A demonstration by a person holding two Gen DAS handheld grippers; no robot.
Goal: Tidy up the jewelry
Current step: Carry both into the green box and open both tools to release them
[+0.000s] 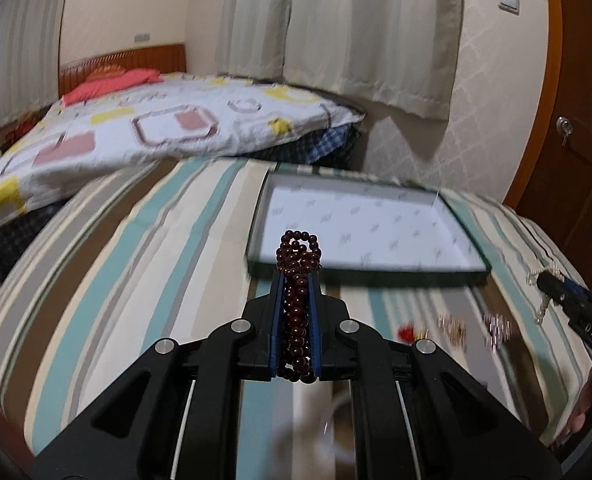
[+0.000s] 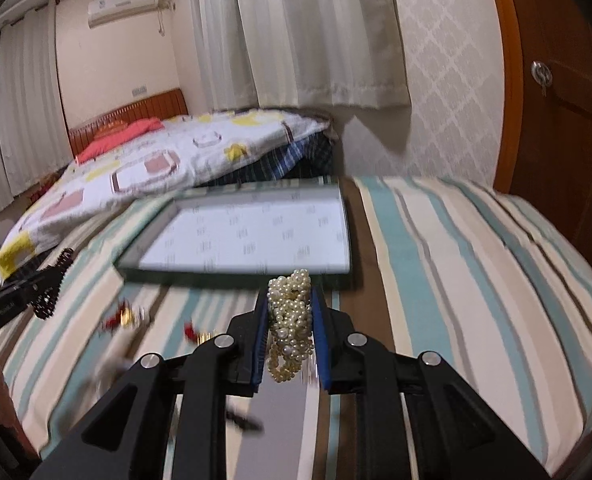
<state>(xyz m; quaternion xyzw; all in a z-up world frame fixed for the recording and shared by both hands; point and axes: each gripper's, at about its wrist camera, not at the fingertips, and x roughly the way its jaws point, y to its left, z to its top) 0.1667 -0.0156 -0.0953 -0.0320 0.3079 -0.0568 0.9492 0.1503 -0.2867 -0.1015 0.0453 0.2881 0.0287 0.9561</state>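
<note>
Item one: my left gripper (image 1: 297, 280), fingers clamped on a dark red bead bracelet (image 1: 298, 276). The coiled strands fill the gap between the blue pads and bulge out past the tips, held up above the striped bedspread (image 1: 144, 264).

Item two: my right gripper (image 2: 289, 294), fingers clamped on a bunch of cream pearls (image 2: 290, 320). The strands are bundled between the pads, and a few hang below them.

Item three: a shallow tray (image 1: 472, 272), dark-rimmed, lined with white printed paper. It lies flat on the bedspread, just beyond both sets of fingertips. No jewelry shows on the part of its lining that I can see.

Item four: loose pieces on the bedspread between the two grippers, near the tray's front edge. A small red piece (image 1: 407, 331), a gold-toned cluster (image 1: 452, 328) and a pale sparkling cluster (image 1: 498, 328); all blurred, so the kinds are unclear.

Item five: surroundings. A second bed with a patterned quilt (image 1: 176, 128) and a red pillow (image 1: 108, 84) behind, pale curtains (image 1: 336, 28), a wooden door (image 1: 576, 140) at the right.
</note>
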